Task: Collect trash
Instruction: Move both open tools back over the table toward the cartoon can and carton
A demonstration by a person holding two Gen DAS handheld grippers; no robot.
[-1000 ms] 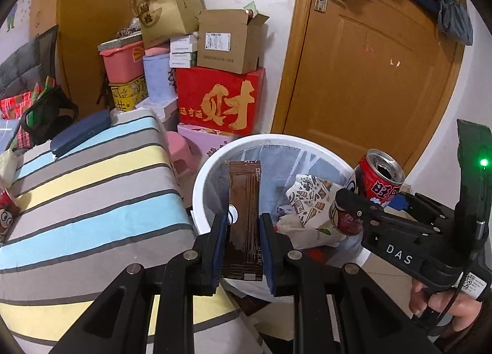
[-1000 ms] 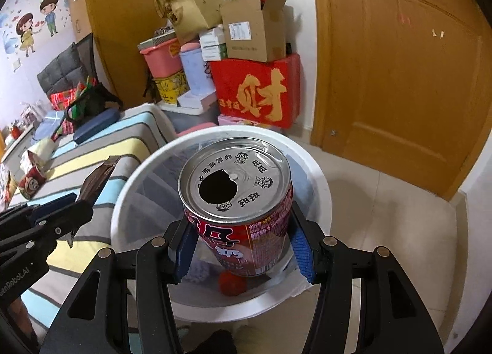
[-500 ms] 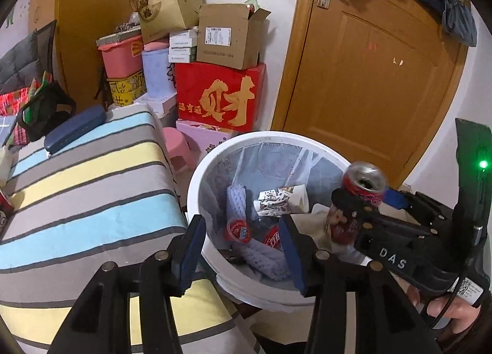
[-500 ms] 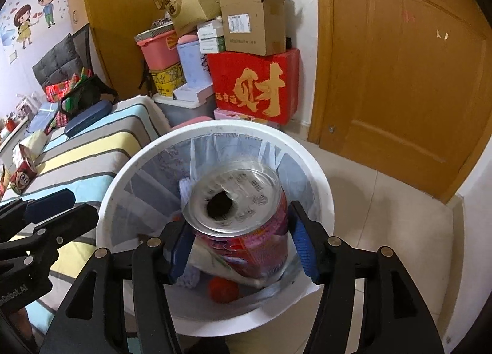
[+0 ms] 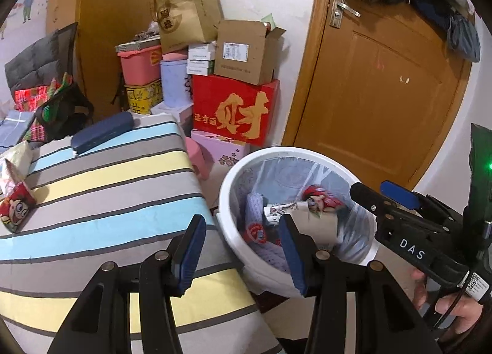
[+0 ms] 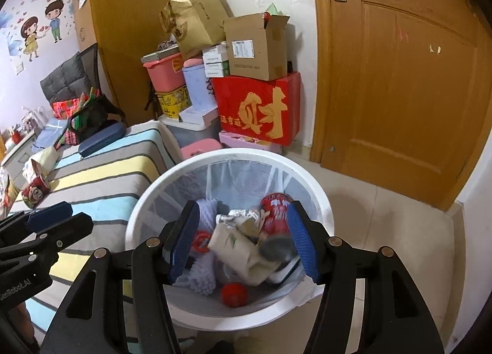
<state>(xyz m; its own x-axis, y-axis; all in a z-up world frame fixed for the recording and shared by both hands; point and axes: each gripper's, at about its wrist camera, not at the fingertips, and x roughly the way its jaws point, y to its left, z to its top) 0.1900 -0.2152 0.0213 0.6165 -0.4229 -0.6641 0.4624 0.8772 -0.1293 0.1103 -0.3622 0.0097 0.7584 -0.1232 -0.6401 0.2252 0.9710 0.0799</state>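
Trash bin point(image 6: 319, 200), white, round, clear liner, red can point(image 6: 275, 214) inside

Beside my striped bed point(image 5: 101, 188), 1 red box point(image 5: 235, 111) with gold lettering sits against the wall. On it rests 1 open cardboard box point(image 5: 243, 52); left of it stands a pink bin point(image 5: 140, 65). Right of it is the wooden door point(image 5: 381, 89).
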